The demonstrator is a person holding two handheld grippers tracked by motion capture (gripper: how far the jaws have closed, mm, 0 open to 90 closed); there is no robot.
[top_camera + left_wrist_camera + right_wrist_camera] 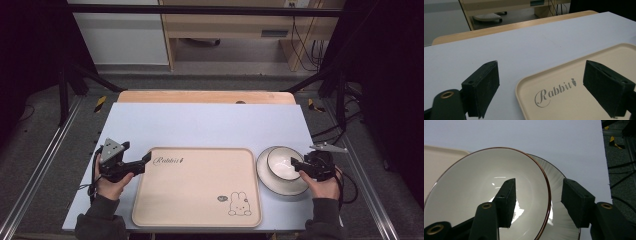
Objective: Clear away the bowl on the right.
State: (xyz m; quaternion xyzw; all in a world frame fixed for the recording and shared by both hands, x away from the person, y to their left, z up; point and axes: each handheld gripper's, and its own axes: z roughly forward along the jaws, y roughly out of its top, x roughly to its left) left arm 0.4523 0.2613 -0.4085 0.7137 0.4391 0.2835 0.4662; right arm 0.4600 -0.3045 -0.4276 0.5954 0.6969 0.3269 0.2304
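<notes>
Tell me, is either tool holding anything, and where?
Nothing is gripped. The right tool straddles the bowl's rim without pressing; the left tool is open.

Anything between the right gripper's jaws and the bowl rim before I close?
Nothing visible. The right gripper already straddles the bowl rim, one jaw inside, one outside over the plate beneath, a gap remaining each side.

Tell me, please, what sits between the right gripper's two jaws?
The bowl's brown-edged rim passes between them in the right gripper view, one jaw inside the bowl, the other outside over the plate.
</notes>
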